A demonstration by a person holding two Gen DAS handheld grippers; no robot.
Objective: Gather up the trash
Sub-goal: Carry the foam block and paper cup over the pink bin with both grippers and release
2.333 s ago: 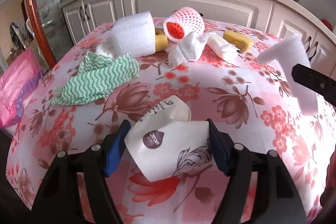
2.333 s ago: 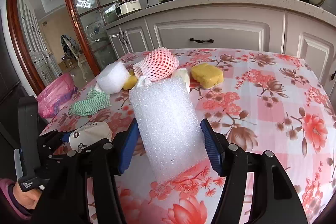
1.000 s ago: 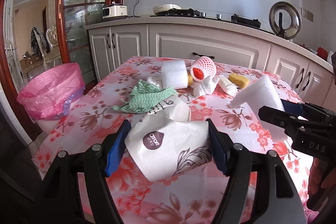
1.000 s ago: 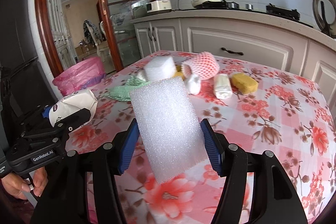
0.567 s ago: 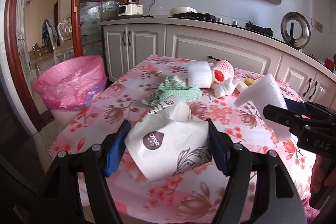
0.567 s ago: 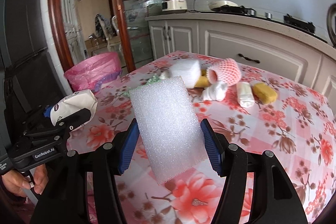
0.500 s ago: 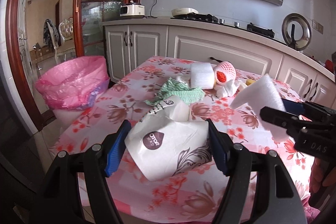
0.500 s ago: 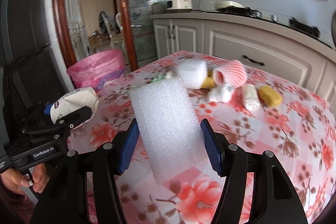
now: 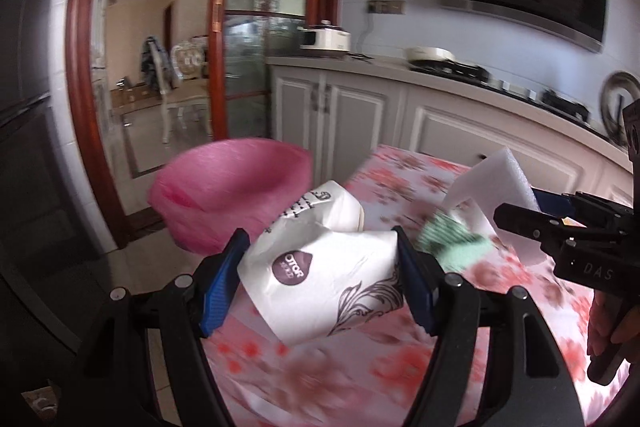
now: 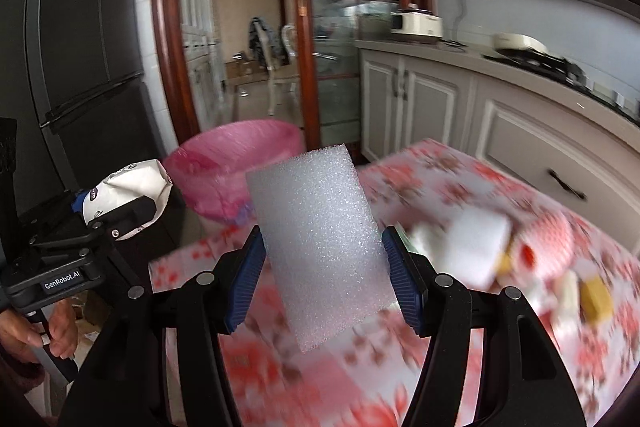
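Observation:
My left gripper (image 9: 320, 275) is shut on a crumpled white paper cup (image 9: 324, 279) with a purple logo, held above the table's near-left corner. Straight beyond it, on the floor, stands the pink-lined trash bin (image 9: 232, 195). A white foam sheet (image 10: 320, 247) stands upright between the blue pads of my right gripper (image 10: 322, 279), which is shut on it. The bin (image 10: 236, 171) also shows behind that sheet, and the left gripper with the cup (image 10: 124, 199) is at the left of the right wrist view. The foam sheet (image 9: 496, 191) and right gripper appear at the right of the left wrist view.
The floral table (image 10: 460, 347) still carries a white foam block (image 10: 476, 247), a red-and-white foam net (image 10: 540, 247), yellow sponges (image 10: 596, 299) and a green cloth (image 9: 452, 247), all blurred. White cabinets (image 9: 360, 131) run behind; a dark fridge (image 10: 88, 47) stands left of the bin.
Both grippers have swung left, away from the table's middle and toward the pink bin, which now fills more of each view. The cup and the foam sheet stay gripped.

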